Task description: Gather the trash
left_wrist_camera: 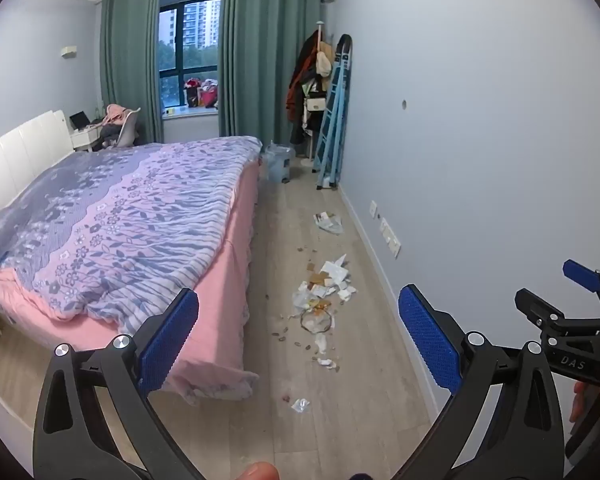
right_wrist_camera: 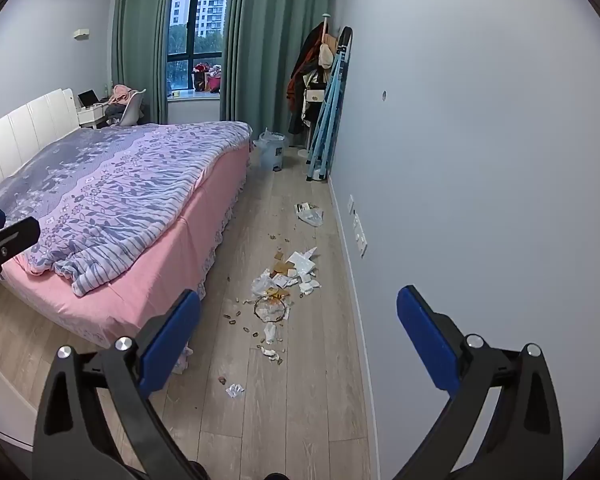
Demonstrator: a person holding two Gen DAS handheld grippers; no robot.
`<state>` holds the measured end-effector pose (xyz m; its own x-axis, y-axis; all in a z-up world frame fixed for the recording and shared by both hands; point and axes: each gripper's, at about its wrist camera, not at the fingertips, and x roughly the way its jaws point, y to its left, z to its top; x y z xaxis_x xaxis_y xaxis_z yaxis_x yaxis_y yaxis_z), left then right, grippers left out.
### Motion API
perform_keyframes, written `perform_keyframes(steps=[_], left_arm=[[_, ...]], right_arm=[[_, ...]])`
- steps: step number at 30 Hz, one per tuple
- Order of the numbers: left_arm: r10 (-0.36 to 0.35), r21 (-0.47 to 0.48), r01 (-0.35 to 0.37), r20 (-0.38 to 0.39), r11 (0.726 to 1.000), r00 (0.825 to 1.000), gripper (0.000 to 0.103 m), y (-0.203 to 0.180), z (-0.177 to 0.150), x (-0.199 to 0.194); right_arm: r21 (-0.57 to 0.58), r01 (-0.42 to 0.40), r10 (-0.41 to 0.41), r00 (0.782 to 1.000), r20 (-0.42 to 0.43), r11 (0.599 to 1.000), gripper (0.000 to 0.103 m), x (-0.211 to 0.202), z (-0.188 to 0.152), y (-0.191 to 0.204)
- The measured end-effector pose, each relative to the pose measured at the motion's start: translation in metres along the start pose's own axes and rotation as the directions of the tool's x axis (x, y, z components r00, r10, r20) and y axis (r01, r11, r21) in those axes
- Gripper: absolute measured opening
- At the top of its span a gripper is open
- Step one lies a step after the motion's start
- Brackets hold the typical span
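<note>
Desk (left_wrist_camera: 85, 136): far left corner by the headboard, w/ laptop on the tabletop; white chair (left_wrist_camera: 127, 128) w/ pink garment draped over it just beside.
Bed (left_wrist_camera: 112, 216): left half of room, pink sheet, purple-blue floral blanket rumpled twd the foot end.
Left gripper (left_wrist_camera: 298, 336): jaws wide apart, nothing between them; blue pads face each other; held above the floor, aimed down the aisle betw bed & wall. Thumb tip shows at the bottom edge of left wrist view.
Window (left_wrist_camera: 190, 52): behind green curtains (left_wrist_camera: 260, 60), bags on the sill, tower blocks outside.
Bin (left_wrist_camera: 278, 162): pale blue, clear liner, at the far corner of the bed, on the floor.
Trash pile (left_wrist_camera: 324, 288): on the wood floor (left_wrist_camera: 340, 400) in the aisle, nearer the wall than the bed; torn white paper, brown cardboard bits, clear plastic wrap, a thin brown ring. Small shells/crumbs scattered round it.
Loose bits: crumpled clear wrapper (left_wrist_camera: 301, 405) nearest the cameras, apart from the pile; white wad (left_wrist_camera: 326, 362) betw it & the pile; printed plastic bag (left_wrist_camera: 329, 222) farther on, twd the bin.
Coat rack (left_wrist_camera: 310, 84): far end, loaded w/ jackets & bags.
Folded blue rack (left_wrist_camera: 334, 120): leaning on the right wall just beside the coats.
Right gripper (right_wrist_camera: 298, 336): jaws wide, holding nothing; level w/ left one, just to its right; its black frame shows at right edge of left wrist view.
Wall sockets (left_wrist_camera: 390, 236): low on right wall, near the pile.
</note>
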<state>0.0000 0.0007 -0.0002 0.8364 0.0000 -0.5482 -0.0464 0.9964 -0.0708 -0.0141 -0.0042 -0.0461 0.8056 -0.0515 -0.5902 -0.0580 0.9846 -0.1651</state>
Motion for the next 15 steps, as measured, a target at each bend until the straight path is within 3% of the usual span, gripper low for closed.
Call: perform_keyframes(steps=[4, 8, 11, 15], left_arm=[[-0.008, -0.028, 0.007, -0.031, 1.000, 0.999, 0.097, 0.008, -0.001, -0.001], [0.013, 0.057, -0.008, -0.086, 0.998, 0.996, 0.097, -0.017, -0.005, 0.006], [-0.073, 0.020, 0.076, -0.133, 0.997, 0.988, 0.097, -0.010, -0.015, 0.020], [-0.069, -0.021, 0.067, -0.150, 0.998, 0.986, 0.097, -0.004, -0.023, 0.022]], right_arm=[[0.011, -0.003, 0.003, 1.000, -0.007, 1.000, 0.096, 0.000, -0.004, 0.000], [0.008, -0.005, 0.005, 1.000, -0.021, 1.000, 0.096, 0.001, -0.008, 0.002], [0.013, -0.015, 0.015, 0.999, -0.046, 1.000, 0.096, 0.008, -0.025, -0.009], [-0.021, -0.026, 0.025, 0.999, -0.039, 0.999, 0.096, 0.005, -0.034, -0.007]])
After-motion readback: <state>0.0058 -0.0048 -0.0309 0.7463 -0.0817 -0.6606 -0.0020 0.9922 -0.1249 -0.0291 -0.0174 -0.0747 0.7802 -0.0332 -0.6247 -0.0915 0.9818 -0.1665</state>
